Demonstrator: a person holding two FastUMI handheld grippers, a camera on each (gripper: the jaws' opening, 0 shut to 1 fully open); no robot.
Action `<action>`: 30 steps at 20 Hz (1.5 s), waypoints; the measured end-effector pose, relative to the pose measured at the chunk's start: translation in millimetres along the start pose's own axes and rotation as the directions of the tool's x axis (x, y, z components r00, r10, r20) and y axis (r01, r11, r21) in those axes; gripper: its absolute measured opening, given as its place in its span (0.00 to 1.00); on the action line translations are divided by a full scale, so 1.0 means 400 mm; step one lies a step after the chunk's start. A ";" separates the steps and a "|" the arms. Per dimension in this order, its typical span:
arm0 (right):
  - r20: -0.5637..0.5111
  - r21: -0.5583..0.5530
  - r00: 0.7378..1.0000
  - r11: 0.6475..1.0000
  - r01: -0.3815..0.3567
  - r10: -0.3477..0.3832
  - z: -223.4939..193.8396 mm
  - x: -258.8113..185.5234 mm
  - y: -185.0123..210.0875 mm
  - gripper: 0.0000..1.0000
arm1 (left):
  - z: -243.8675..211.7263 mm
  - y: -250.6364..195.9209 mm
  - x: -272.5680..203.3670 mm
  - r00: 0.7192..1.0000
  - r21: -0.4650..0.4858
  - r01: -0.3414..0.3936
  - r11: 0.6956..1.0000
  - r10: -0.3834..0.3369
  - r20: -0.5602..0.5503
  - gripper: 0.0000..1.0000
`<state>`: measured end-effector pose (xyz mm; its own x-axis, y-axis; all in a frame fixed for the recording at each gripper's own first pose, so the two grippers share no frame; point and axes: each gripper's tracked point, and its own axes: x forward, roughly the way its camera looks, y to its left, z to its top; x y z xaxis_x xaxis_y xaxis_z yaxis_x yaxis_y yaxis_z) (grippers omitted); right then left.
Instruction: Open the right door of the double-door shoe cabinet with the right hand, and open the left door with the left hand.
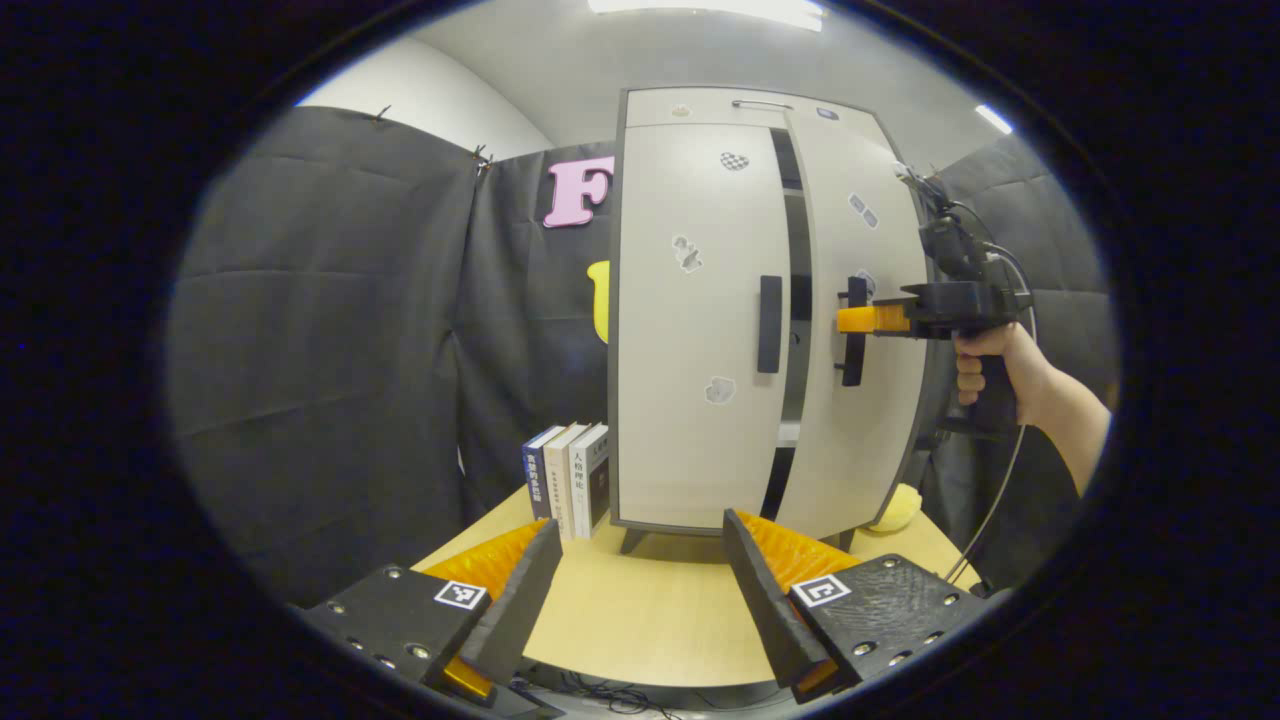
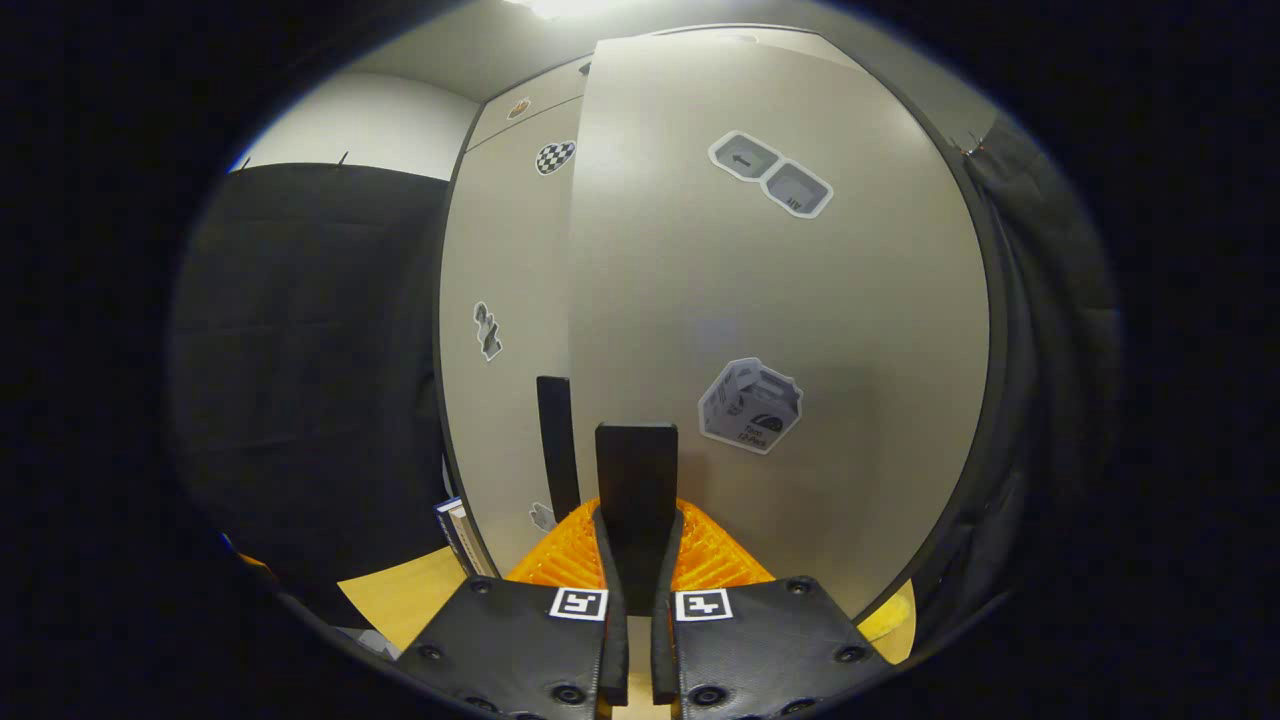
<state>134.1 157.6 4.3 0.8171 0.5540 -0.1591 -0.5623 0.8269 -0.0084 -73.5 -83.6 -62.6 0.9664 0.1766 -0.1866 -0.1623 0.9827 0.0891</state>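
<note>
Shoe cabinet (image 1: 700, 330) seen upright at far end of wooden table (image 1: 640, 620), pale doors, dark frame. Right door (image 1: 860, 330) swung partly out, dark gap between it and left door (image 1: 690, 330); left door flush with frame, its black handle (image 1: 769, 324) untouched.

Right gripper (image 1: 862, 319) found at right door's handle (image 1: 853, 332), orange fingers (image 1: 872, 319) reaching in from the right, held by a hand (image 1: 990, 365) with a cable trailing down. In right gripper view: right gripper (image 2: 637, 560) clamped on the handle (image 2: 636, 480), both fingers pressed against its sides, handle upright between them. Right door (image 2: 780, 330) close ahead; left door (image 2: 500, 330) and its handle (image 2: 556, 440) to the left.

Left gripper (image 1: 640, 590) noted over near part of table, well apart from cabinet, fingers spread wide, nothing between them.

Three books (image 1: 570, 480) upright on table just left of cabinet. Yellow object (image 1: 897, 508) at cabinet's right foot, partly hidden; kind not determinable.
</note>
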 end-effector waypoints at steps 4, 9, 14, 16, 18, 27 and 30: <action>0.002 0.003 0.998 0.998 -0.063 0.063 -0.006 -0.036 0.001 0.11 | 0.021 -0.039 -0.043 0.998 0.003 -0.042 0.999 0.042 0.036 0.94; 0.000 0.004 0.993 0.993 -0.117 0.117 -0.011 -0.070 -0.001 0.11 | 0.032 -0.070 -0.077 0.995 -0.014 -0.087 0.996 0.088 0.056 0.94; 0.005 0.013 0.987 0.987 -0.163 0.163 -0.016 -0.106 -0.006 0.11 | 0.027 -0.103 -0.102 0.993 -0.015 -0.104 0.994 0.105 0.060 0.95; 0.007 0.024 0.984 0.983 -0.181 0.181 -0.020 -0.133 -0.011 0.12 | 0.019 -0.122 -0.106 0.993 -0.017 -0.103 0.995 0.104 0.058 0.94; 0.012 0.036 0.982 0.981 -0.191 0.191 -0.025 -0.161 -0.021 0.12 | 0.014 -0.143 -0.119 0.993 -0.027 -0.098 0.995 0.099 0.056 0.95; 0.013 0.094 0.991 0.986 -0.134 0.133 -0.035 -0.227 -0.087 0.11 | -0.021 -0.224 -0.110 0.997 -0.099 -0.043 0.994 0.048 0.056 0.94; 0.036 0.084 0.995 0.992 -0.098 0.095 -0.036 -0.229 -0.101 0.10 | -0.034 -0.242 -0.104 0.998 -0.074 -0.016 0.997 0.020 0.051 0.95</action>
<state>80.0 72.2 4.9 0.7639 0.6334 -0.1233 -0.6270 0.7738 0.0905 -100.8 -185.3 -76.9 0.9720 0.1928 -0.1344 -0.1919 0.9812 0.0195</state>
